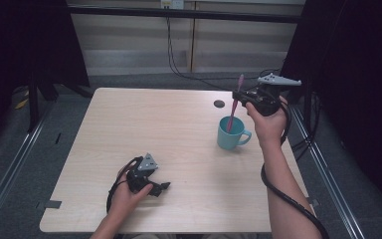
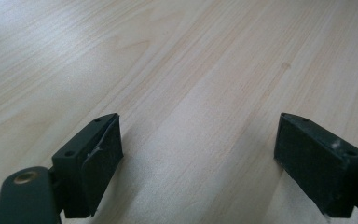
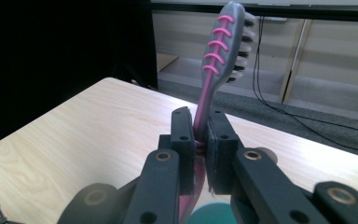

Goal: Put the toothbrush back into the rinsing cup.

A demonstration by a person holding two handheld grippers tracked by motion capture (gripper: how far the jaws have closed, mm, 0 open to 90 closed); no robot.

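A pink and grey toothbrush [image 1: 237,99] stands nearly upright, bristle head up, its lower end inside a teal mug [image 1: 232,133] at the table's right side. My right gripper [image 1: 237,95] is shut on the toothbrush's neck above the mug. The right gripper view shows the pink handle [image 3: 205,100] pinched between the two black pads, with the mug's rim [image 3: 213,213] just below. My left gripper [image 1: 164,187] rests low on the table near the front edge, open, with nothing between its fingers. Bare wood lies between its fingertips [image 2: 103,158] in the left gripper view.
The light wooden table [image 1: 144,124] has a dark round cable hole [image 1: 219,104] behind the mug. Black cables trail from both grippers. Dark curtains flank the table, and a metal rail [image 1: 323,164] runs along the floor on the right.
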